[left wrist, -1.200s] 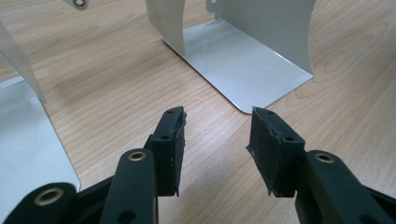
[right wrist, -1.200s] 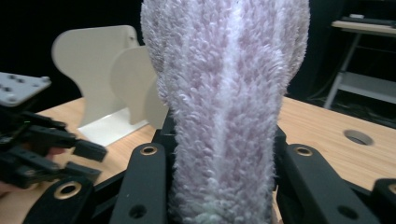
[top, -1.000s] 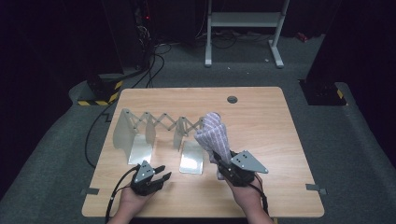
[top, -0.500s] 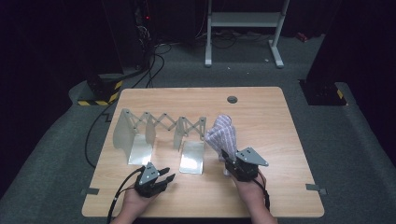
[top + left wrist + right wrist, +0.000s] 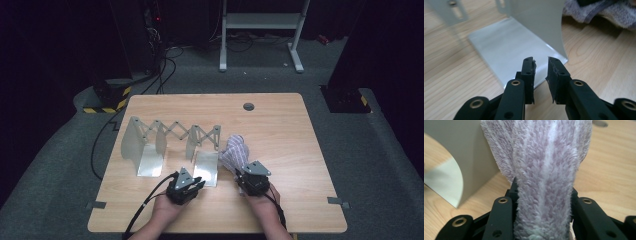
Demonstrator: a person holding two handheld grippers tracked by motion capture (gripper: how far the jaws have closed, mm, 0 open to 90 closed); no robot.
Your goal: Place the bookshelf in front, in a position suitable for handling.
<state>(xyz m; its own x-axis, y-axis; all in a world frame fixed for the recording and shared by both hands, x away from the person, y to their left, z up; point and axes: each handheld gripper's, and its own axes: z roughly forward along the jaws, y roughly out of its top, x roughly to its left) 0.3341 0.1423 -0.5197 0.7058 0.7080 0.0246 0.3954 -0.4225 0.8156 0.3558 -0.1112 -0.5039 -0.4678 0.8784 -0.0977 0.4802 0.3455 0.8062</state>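
Wood-grain table (image 5: 300, 125), pale, with one person at its near edge, one gripper in each hand. On it stands one grey metal rack (image 5: 170, 142): an accordion lattice along the back with three upright dividers, and two flat base plates lying toward the person. One round hole (image 5: 248, 106) sits near the table's far edge.

One towel (image 5: 234, 152), fluffy, white with purple stripes, stands bunched on the table just right of the rack's right-hand plate. The right gripper (image 5: 245, 174) has it: in the right gripper view the fingers (image 5: 504, 205) pinch a thick fold of the towel (image 5: 544, 185) between them, the pile bulging up and out past both, with the rack's end divider (image 5: 461, 157) close on the left.

The left gripper (image 5: 192, 182) hovers at the near edge of the right-hand plate. Its fingers (image 5: 527, 72) have just been closing and now stand a narrow gap apart, nothing between them; the plate (image 5: 506, 47) lies right under and ahead of the tips, and the towel (image 5: 604, 12) shows beyond the divider at upper right.
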